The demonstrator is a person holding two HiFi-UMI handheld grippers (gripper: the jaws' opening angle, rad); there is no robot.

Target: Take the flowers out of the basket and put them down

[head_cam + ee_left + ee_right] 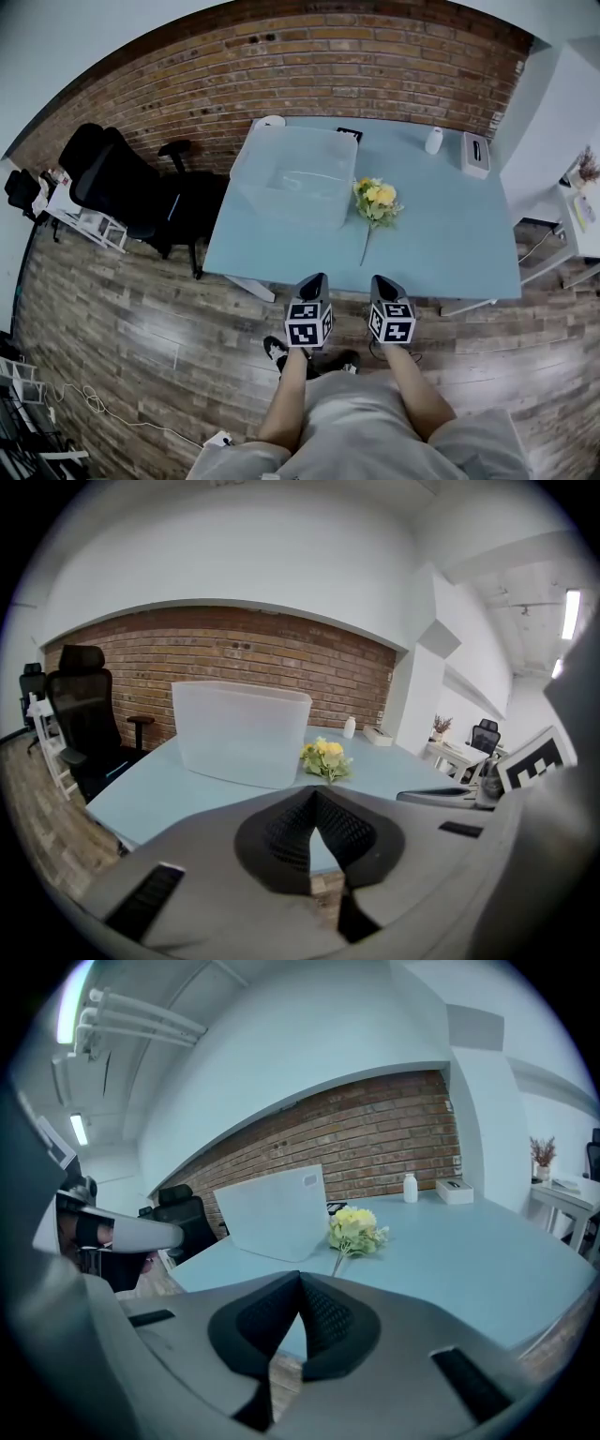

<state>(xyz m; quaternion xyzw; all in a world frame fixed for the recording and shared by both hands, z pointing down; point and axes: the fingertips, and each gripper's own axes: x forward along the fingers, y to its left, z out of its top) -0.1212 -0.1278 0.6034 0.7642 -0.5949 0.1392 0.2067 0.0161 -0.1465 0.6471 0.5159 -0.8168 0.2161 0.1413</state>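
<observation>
A bunch of yellow flowers (375,202) with a long stem lies flat on the light blue table (450,244), just right of the translucent white basket (295,173). The flowers (324,757) show beside the basket (242,731) in the left gripper view, and the flowers (355,1230) lie right of the basket (275,1211) in the right gripper view. Both grippers hang side by side off the table's near edge, well short of the flowers. My left gripper (312,281) and right gripper (380,283) are shut with nothing between the pads.
A white bottle (433,141) and a white box (475,154) stand at the table's far right. A small dark object (349,134) lies behind the basket. A black office chair (122,192) stands left of the table. A brick wall runs behind.
</observation>
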